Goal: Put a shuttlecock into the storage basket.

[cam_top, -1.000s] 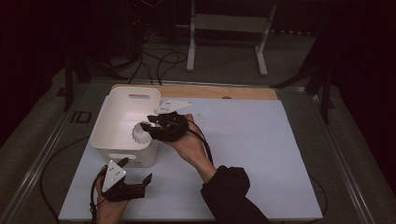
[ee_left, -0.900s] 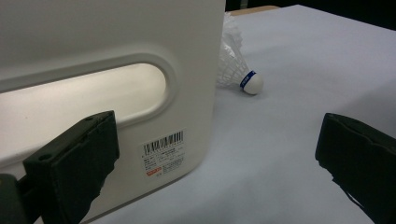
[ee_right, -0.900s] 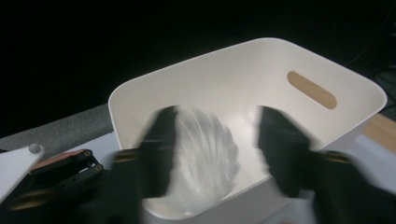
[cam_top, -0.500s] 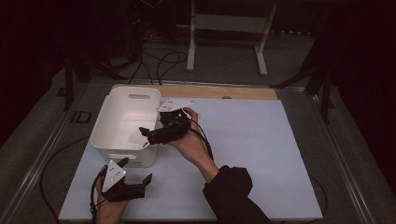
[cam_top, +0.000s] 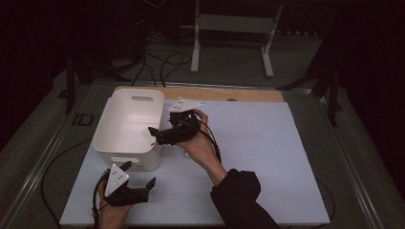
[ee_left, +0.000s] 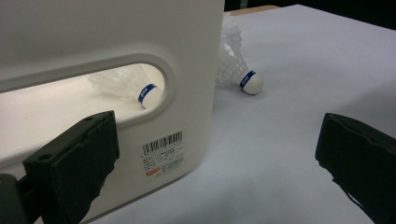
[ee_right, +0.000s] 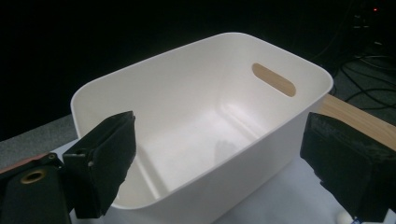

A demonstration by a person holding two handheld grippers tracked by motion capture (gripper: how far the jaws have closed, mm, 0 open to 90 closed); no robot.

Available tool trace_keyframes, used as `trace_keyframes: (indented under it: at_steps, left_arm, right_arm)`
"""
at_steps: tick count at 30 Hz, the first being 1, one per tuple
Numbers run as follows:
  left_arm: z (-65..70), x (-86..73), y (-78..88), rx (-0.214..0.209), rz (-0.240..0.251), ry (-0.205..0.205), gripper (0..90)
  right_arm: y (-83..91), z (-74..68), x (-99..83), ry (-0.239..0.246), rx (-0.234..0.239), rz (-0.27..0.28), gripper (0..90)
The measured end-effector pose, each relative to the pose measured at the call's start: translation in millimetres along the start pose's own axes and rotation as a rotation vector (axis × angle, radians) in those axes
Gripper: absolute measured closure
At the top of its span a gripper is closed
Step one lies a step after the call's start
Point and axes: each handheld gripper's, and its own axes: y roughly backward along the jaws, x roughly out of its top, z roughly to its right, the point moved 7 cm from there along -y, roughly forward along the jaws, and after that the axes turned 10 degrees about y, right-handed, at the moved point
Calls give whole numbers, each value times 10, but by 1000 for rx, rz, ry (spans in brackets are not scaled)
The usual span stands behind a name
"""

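High view: right gripper [cam_top: 154, 136] hangs over the near right rim of the bin [cam_top: 125, 152]; left gripper [cam_top: 138, 174] rests low in front of the bin.
Right jaws: have just been opening, now spread wide, nothing between them.
Left jaws: spread wide, nothing held, facing the bin's front wall.
Shuttle in bin [ee_left: 147, 93]: seen through the handle slot in the left gripper view, lying on the bin floor, cork toward the slot.
Loose shuttle [ee_left: 243, 77]: on the worktop [cam_top: 267, 157], touching or just beside the bin's outer corner, cork pointing away from the wall.
Handling: very light, probably; the skirt looks thin and crushable, the cork is the only firm part.
Grip point: take the cork or the neck right behind the blue band, light squeeze; avoid the skirt.
Risk: round cork may roll or flick off when one jaw touches first.
Edges: bin wall crowds the skirt side, so come in from the open cork side.
Room: worktop to the right is bare and wide; bin mouth is open with plenty of clearance for a drop.
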Motion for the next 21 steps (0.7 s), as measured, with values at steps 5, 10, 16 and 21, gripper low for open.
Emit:
trace_keyframes:
  at_steps: [5, 10, 16, 21]
  left_arm:
    - [6, -3, -6, -3, -2, 0, 1]
    - [9, -6, -14, -5, -5, -1, 1]
    - [7, 1, -11, -7, 0, 7, 1]
    - [6, 1, -11, -6, -1, 7, 1]
  right_arm:
    - [30, 40, -5, -5, -14, 7, 106]
    - [43, 87, -24, -2, -26, -1, 106]
    - [56, 153, -19, -6, -40, 7, 106]
    - [78, 197, -18, -8, -55, 8, 107]
